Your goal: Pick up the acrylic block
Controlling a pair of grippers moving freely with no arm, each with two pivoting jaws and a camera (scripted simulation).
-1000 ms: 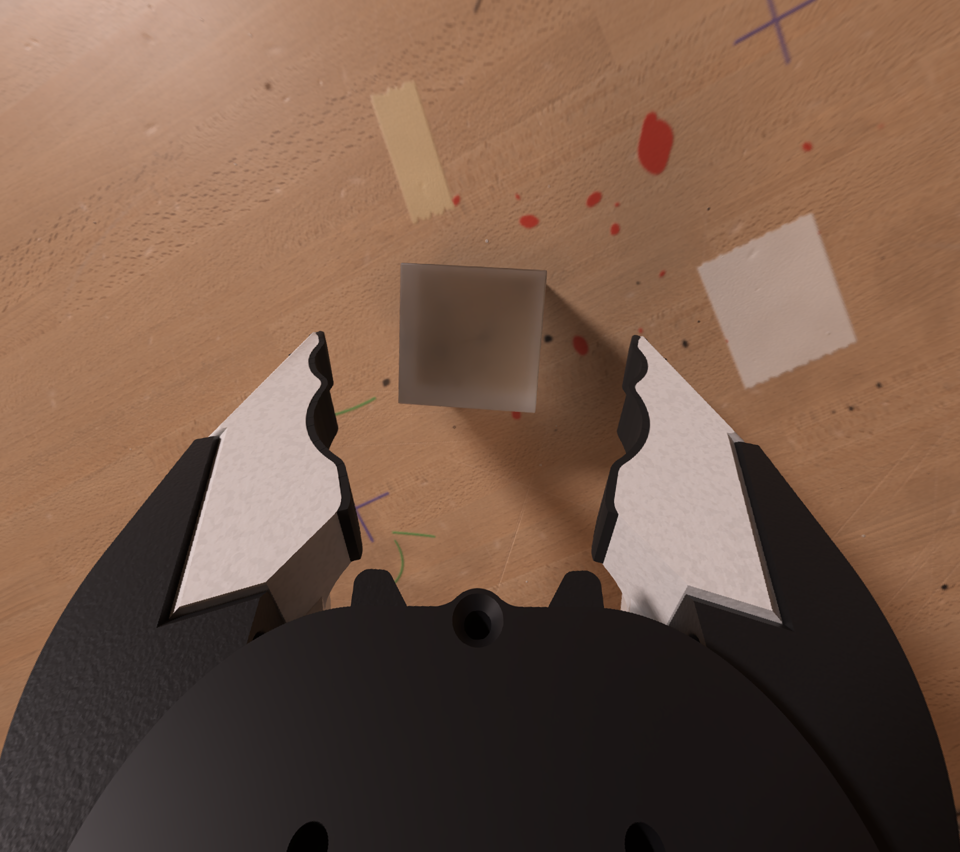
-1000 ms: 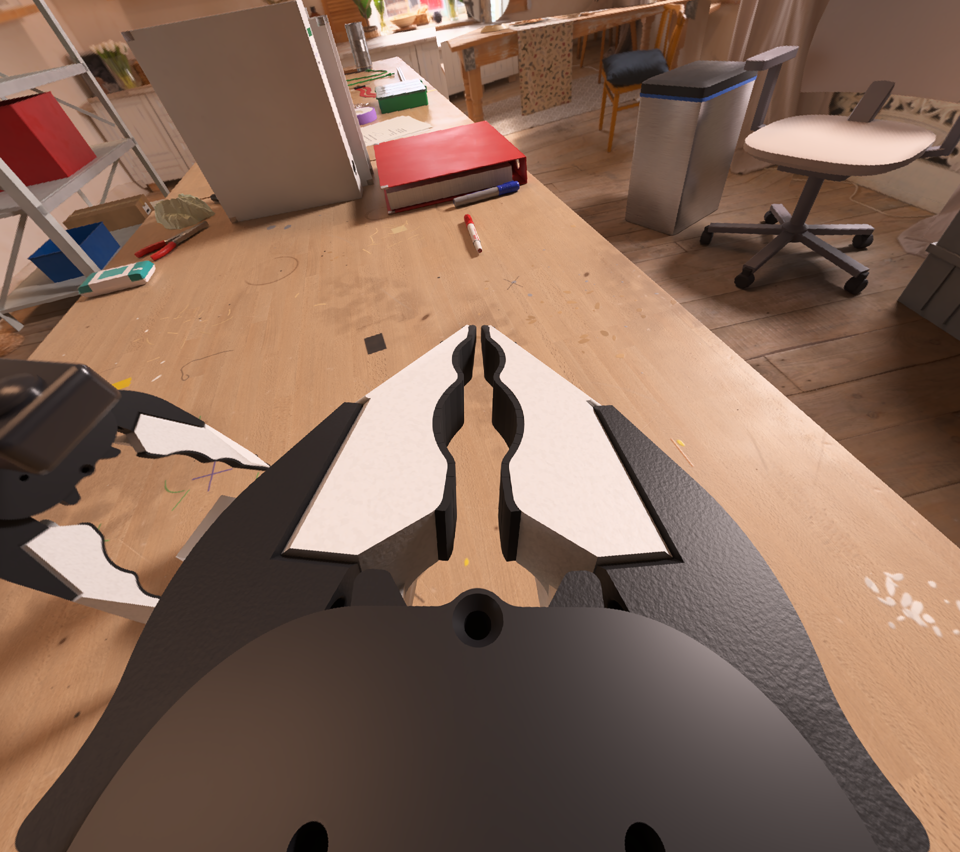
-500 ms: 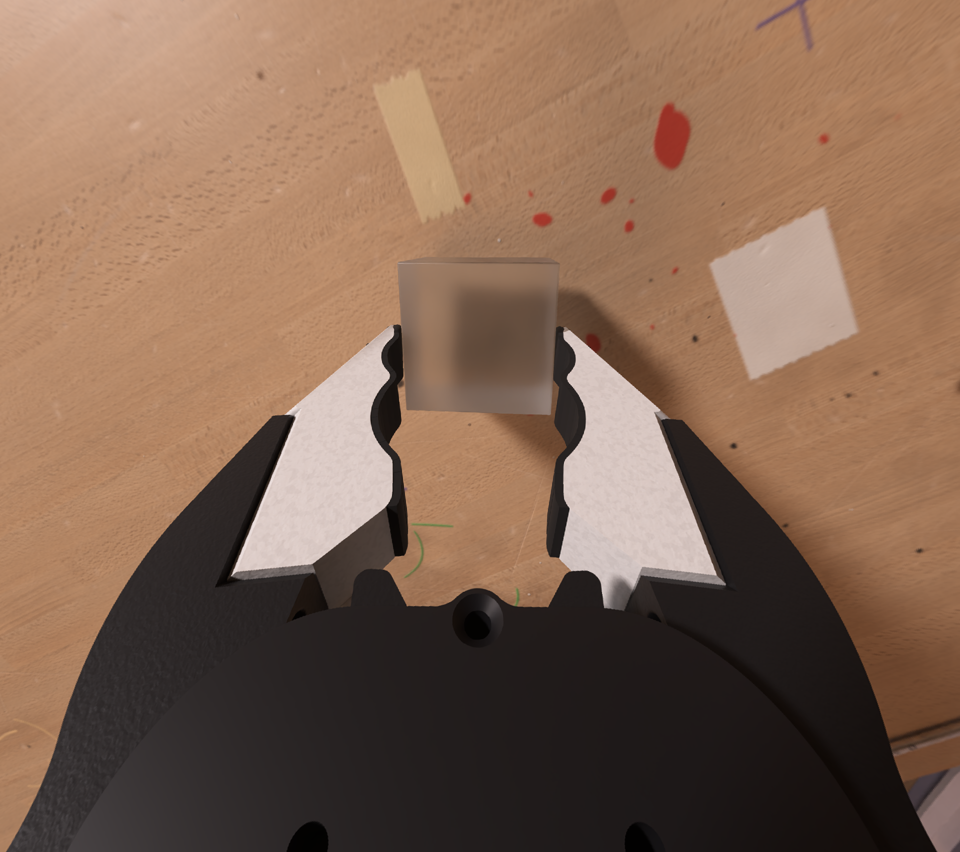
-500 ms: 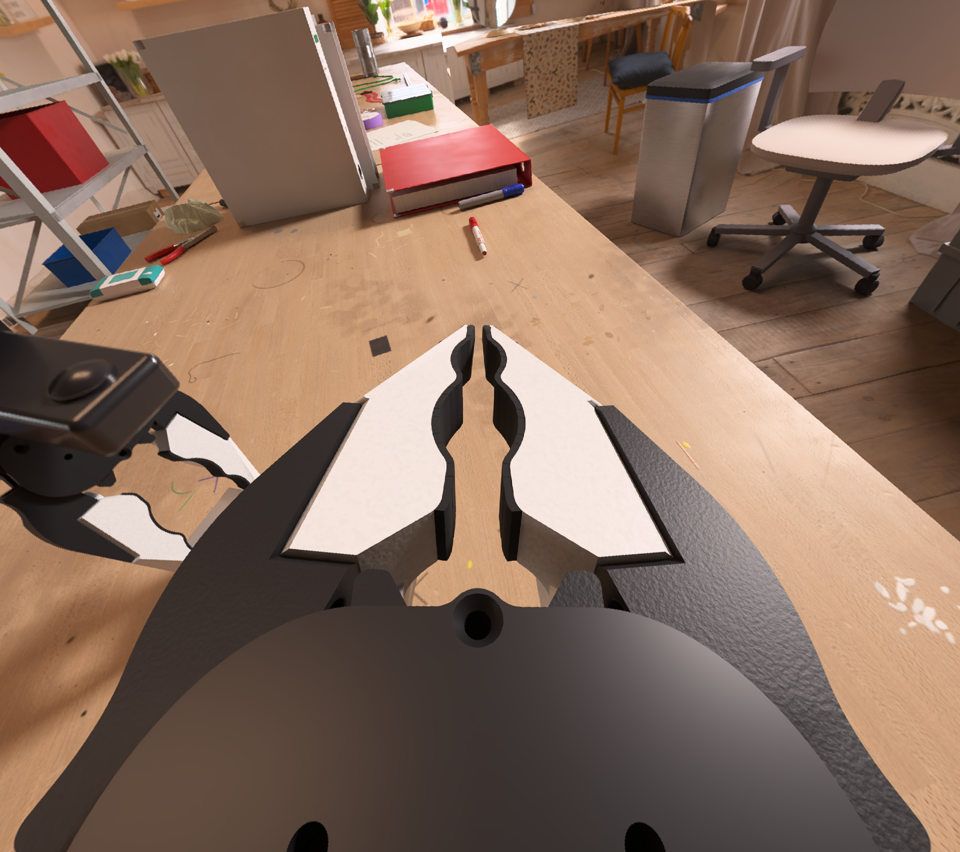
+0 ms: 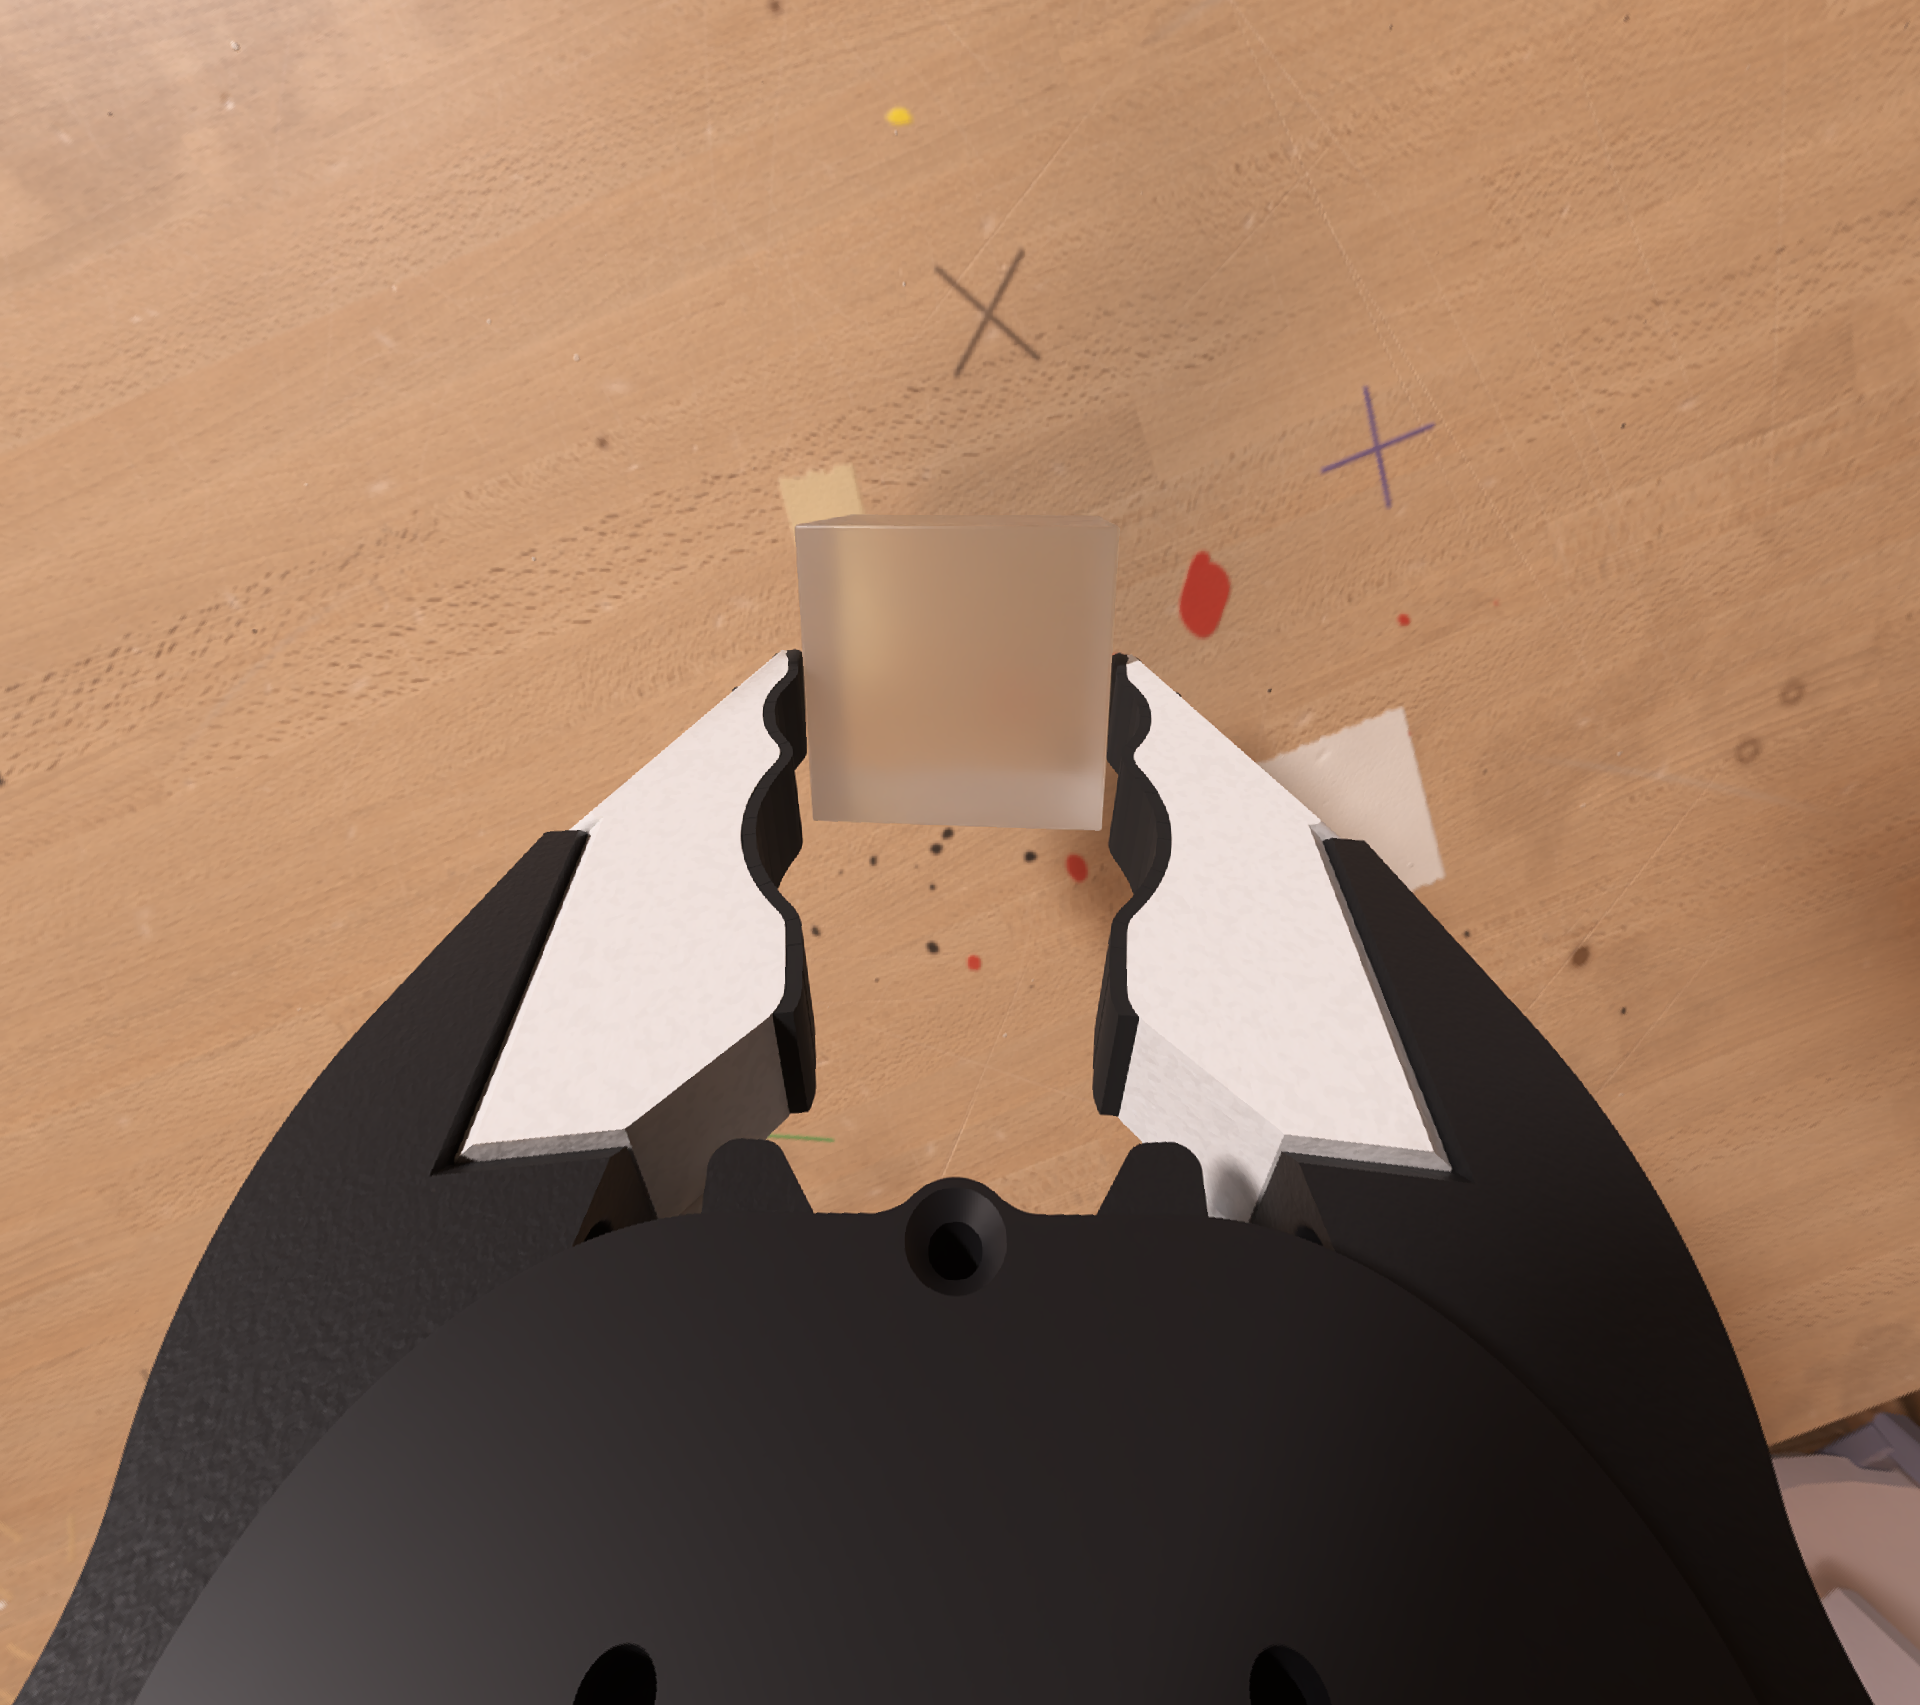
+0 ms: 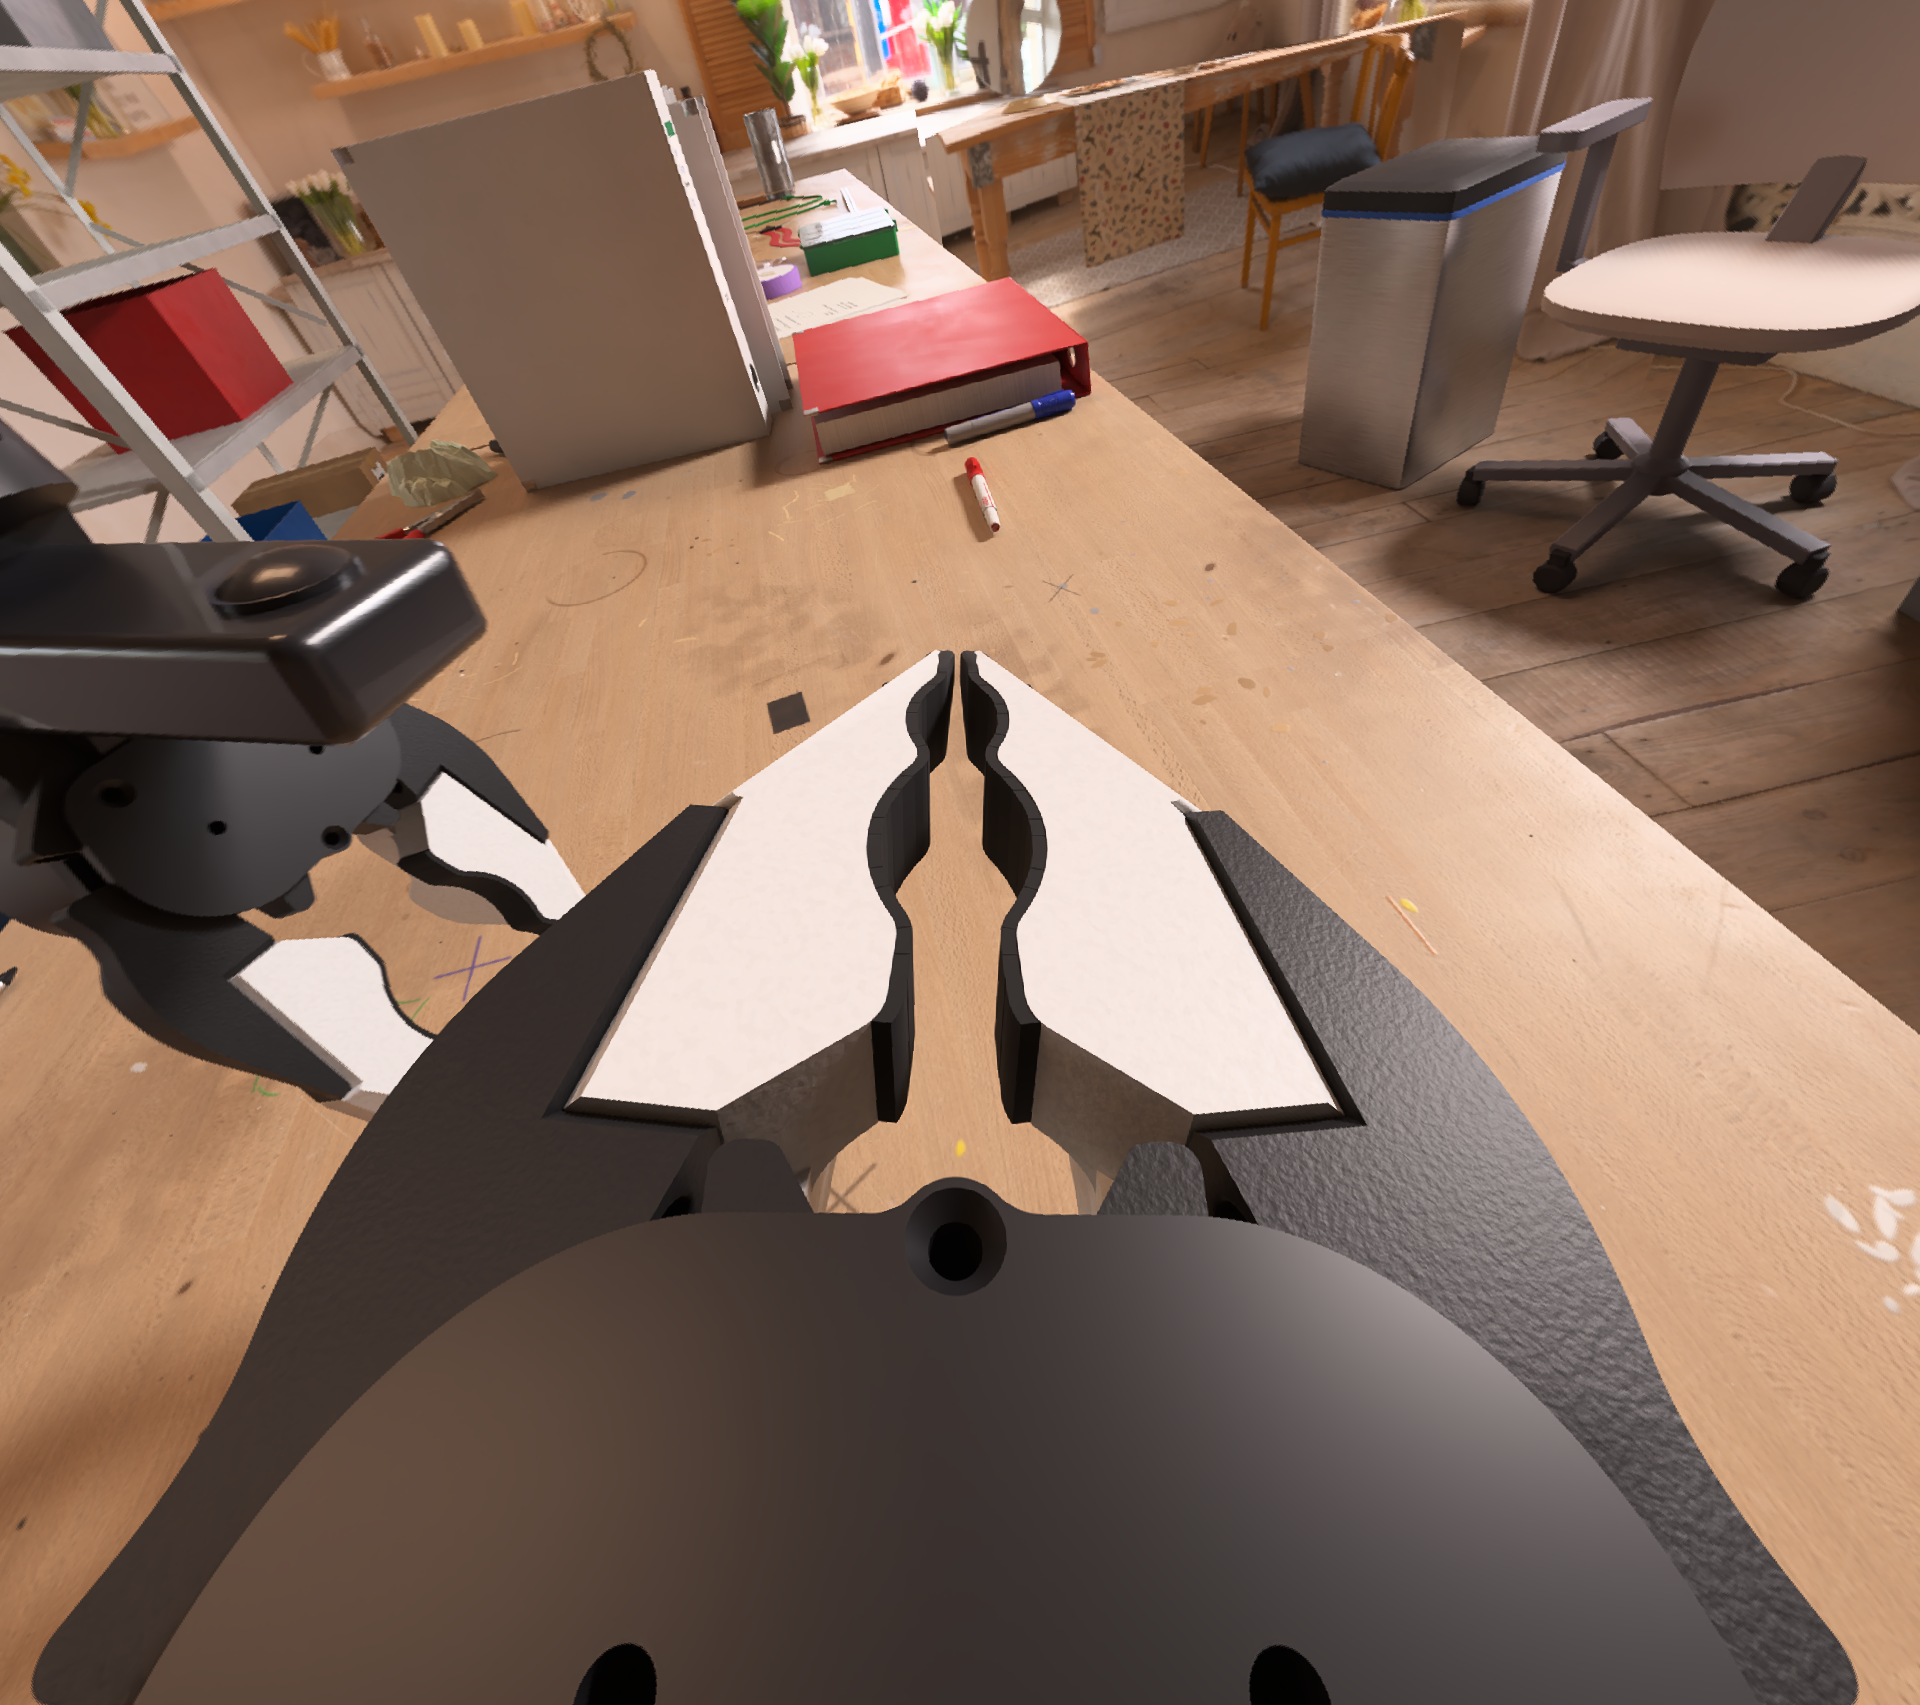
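Note:
The acrylic block (image 5: 956, 720) is a frosted, see-through cube. My left gripper (image 5: 957, 661) is shut on it, one fingertip on each side, and holds it above the wooden table (image 5: 416, 305). In the right wrist view the left gripper's fingers (image 6: 468, 834) show at the left, raised off the table; the block is hidden there behind my right gripper's body. My right gripper (image 6: 956, 663) is shut and empty, hovering over the table's middle.
Tape patches (image 5: 1361, 782) and red paint spots (image 5: 1203, 593) mark the table under the block. Farther off stand a grey upright board (image 6: 561, 273), a red binder (image 6: 935, 356) and a red marker (image 6: 980, 495). A metal bin (image 6: 1423, 305) and a chair (image 6: 1714, 305) stand beyond the table's right edge.
My left gripper moved forward around the block, shut on it and lifted it off the table. My right gripper stayed shut and hardly moved.

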